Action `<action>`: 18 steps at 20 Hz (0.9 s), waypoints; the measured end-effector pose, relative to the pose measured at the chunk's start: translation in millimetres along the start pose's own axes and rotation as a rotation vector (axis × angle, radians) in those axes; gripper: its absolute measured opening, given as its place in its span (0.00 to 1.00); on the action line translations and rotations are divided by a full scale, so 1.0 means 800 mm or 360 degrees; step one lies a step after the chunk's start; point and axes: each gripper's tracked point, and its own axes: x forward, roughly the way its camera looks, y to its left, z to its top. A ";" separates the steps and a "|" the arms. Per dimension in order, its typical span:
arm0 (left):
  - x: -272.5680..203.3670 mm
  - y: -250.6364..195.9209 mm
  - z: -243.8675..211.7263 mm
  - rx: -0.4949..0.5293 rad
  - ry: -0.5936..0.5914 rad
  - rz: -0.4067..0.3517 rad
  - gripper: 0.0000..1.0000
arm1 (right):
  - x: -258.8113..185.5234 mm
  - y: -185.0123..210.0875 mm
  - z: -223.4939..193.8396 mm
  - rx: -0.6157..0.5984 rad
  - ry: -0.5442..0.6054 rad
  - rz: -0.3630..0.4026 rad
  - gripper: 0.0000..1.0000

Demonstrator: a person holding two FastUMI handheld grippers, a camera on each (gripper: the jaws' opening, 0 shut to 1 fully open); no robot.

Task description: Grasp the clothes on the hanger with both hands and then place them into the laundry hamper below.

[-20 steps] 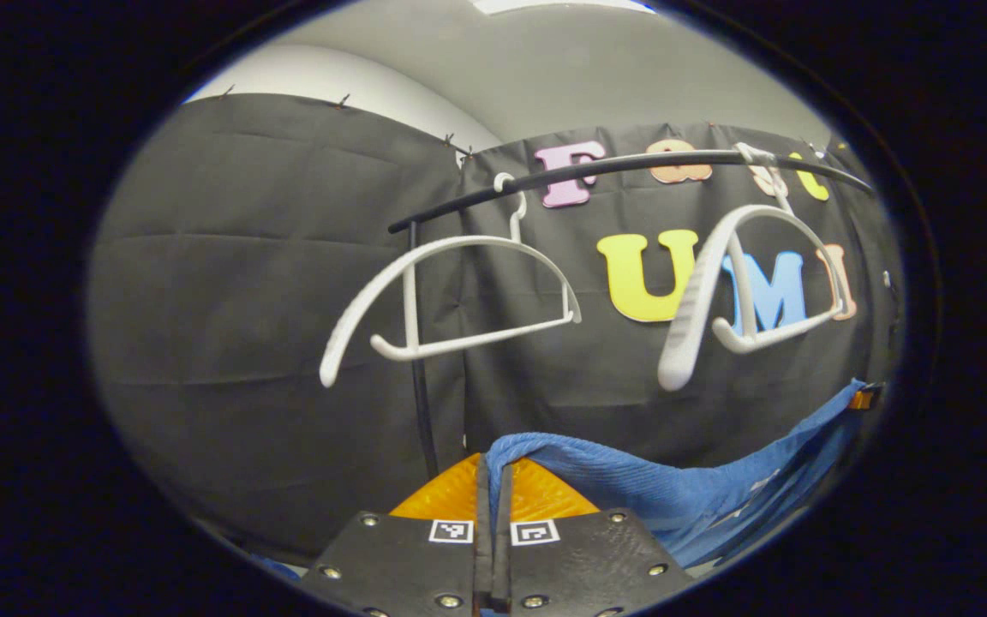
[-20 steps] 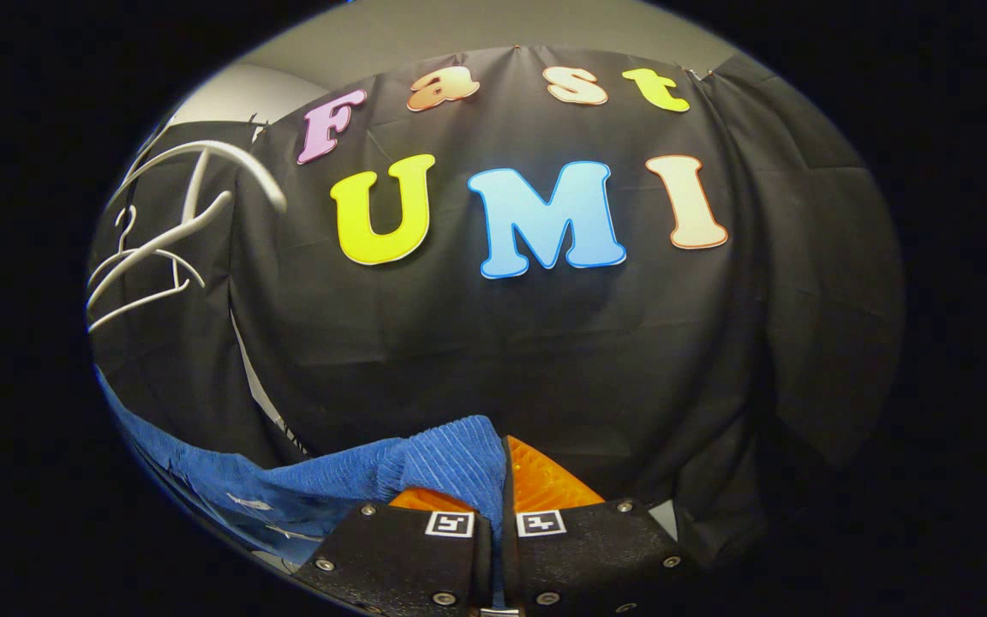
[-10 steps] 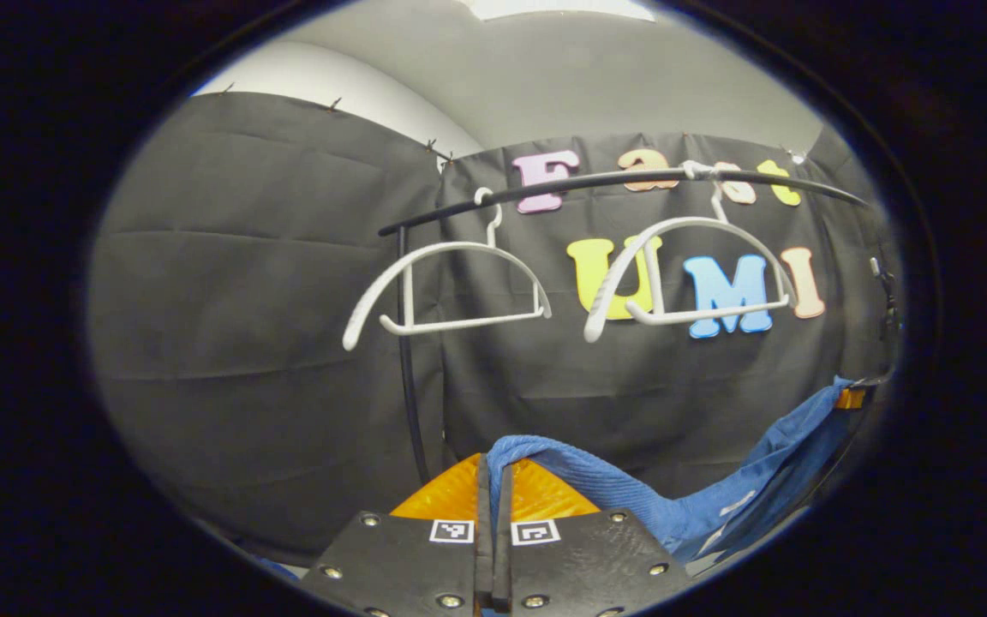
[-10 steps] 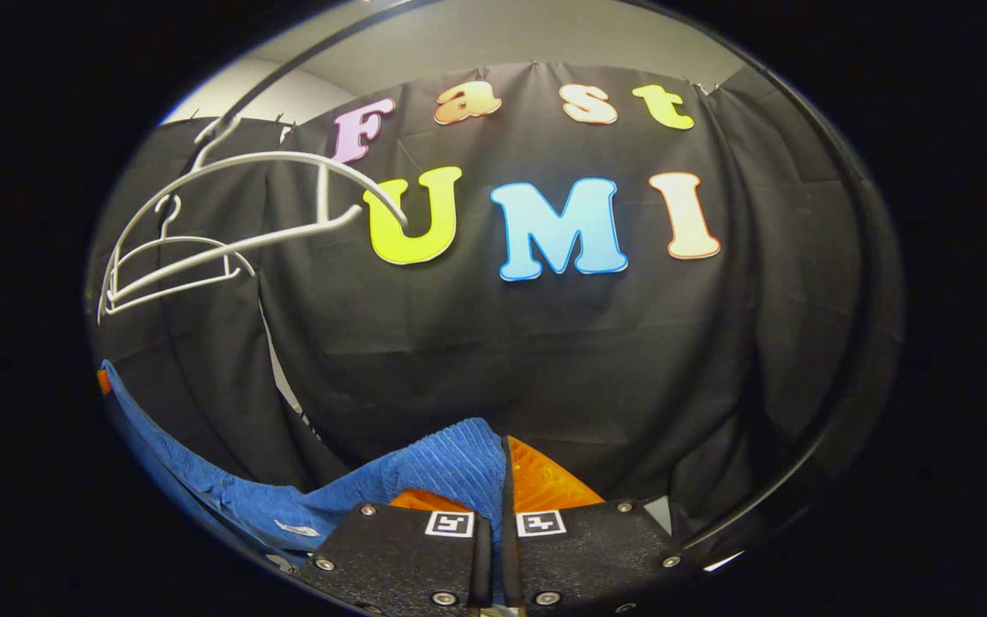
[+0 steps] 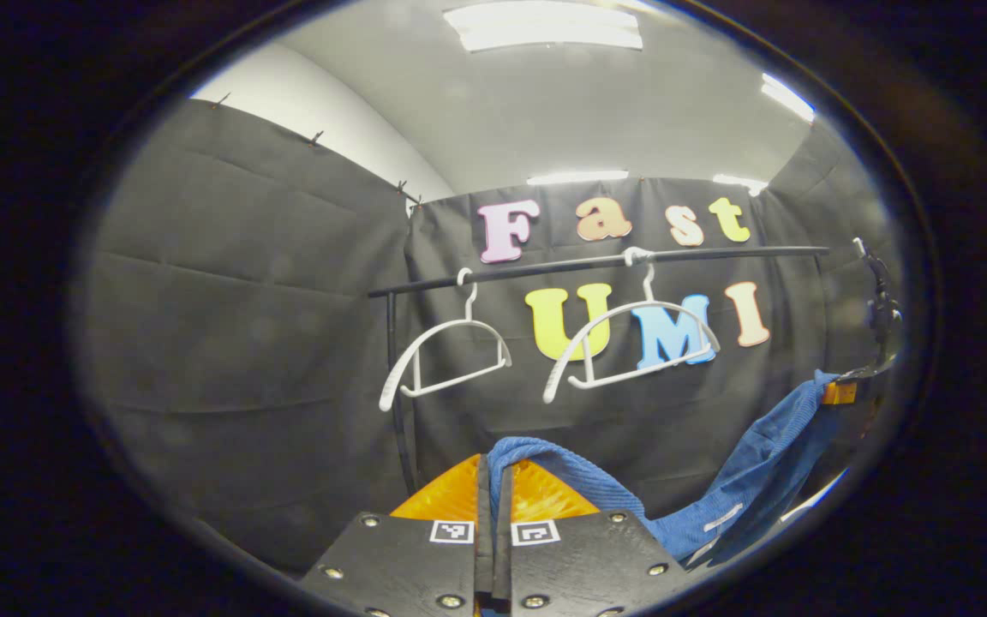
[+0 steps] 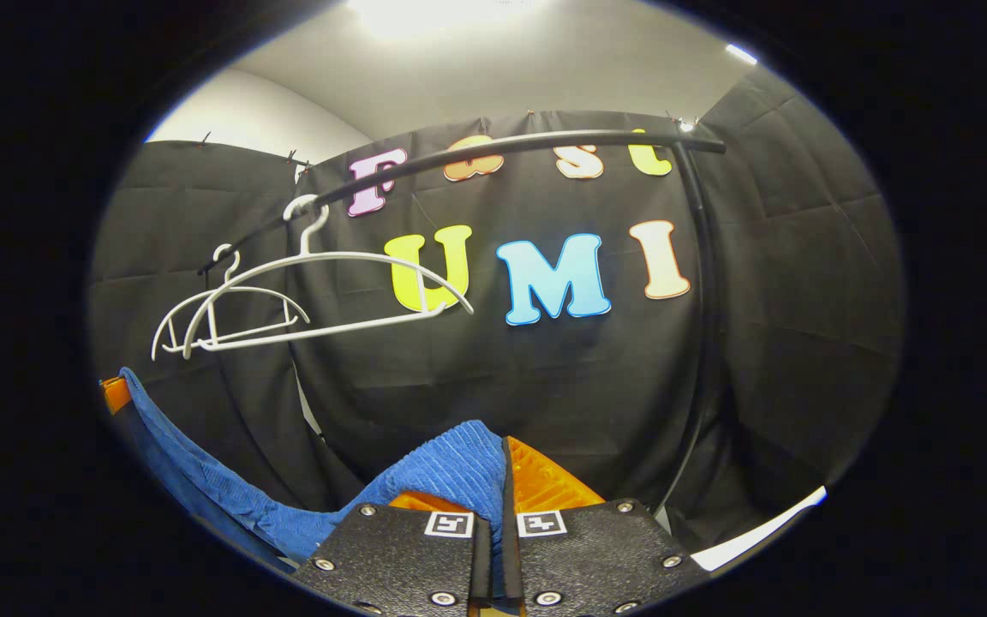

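Left gripper (image 5: 493,467): jaws closed down to a thin slit, a fold of the blue cloth (image 5: 716,493) pinched between the fingers. In the left gripper view the cloth comes out of the slit over the right-hand finger, sags, then climbs to the right edge, where the right gripper (image 5: 840,392) holds its far end; how that one's jaws stand can't be made out from here.

Right gripper (image 6: 502,458): jaws likewise nearly shut, clamping the other end of the cloth (image 6: 446,471). In the right gripper view the ribbed fabric bunches over the left-hand finger, drops away to the lower left, and rises to the left gripper (image 6: 115,394) at the left edge.

So the cloth hangs as a slack sling between the two grippers, off the hangers and below them, held by both ends, touching nothing else visible.

Rail (image 5: 596,261): black bar running across in front of the booth wall, with a post (image 5: 395,386) down from its left end in the left gripper view. Two white hangers hooked on it, both bare: hanger A (image 5: 446,360) near the post end, hanger B (image 5: 631,347) toward the middle. In the right gripper view hanger B (image 6: 331,296) overlaps hanger A (image 6: 228,321) behind it, near the rail's left end.

Hamper: can't tell where it is.
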 end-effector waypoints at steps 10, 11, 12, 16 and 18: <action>-0.105 -0.060 0.016 -0.0147 -0.0072 -0.0351 0.00 | -0.138 0.084 -0.001 -0.0015 -0.0059 0.0034 0.05; -0.110 -0.068 0.017 -0.0147 -0.0070 -0.0378 0.00 | -0.144 0.093 -0.001 -0.0012 -0.0053 0.0053 0.05; -0.111 -0.078 0.017 -0.0147 -0.0058 -0.0406 0.00 | -0.145 0.100 -0.004 -0.0012 -0.0047 0.0070 0.03; -0.115 -0.110 0.017 -0.0154 -0.0058 -0.0486 0.00 | -0.147 0.125 -0.022 -0.0042 -0.0034 0.0147 0.03; -0.113 -0.127 0.005 -0.0176 -0.0043 -0.0520 0.00 | -0.145 0.136 -0.036 -0.0031 0.0000 0.0182 0.05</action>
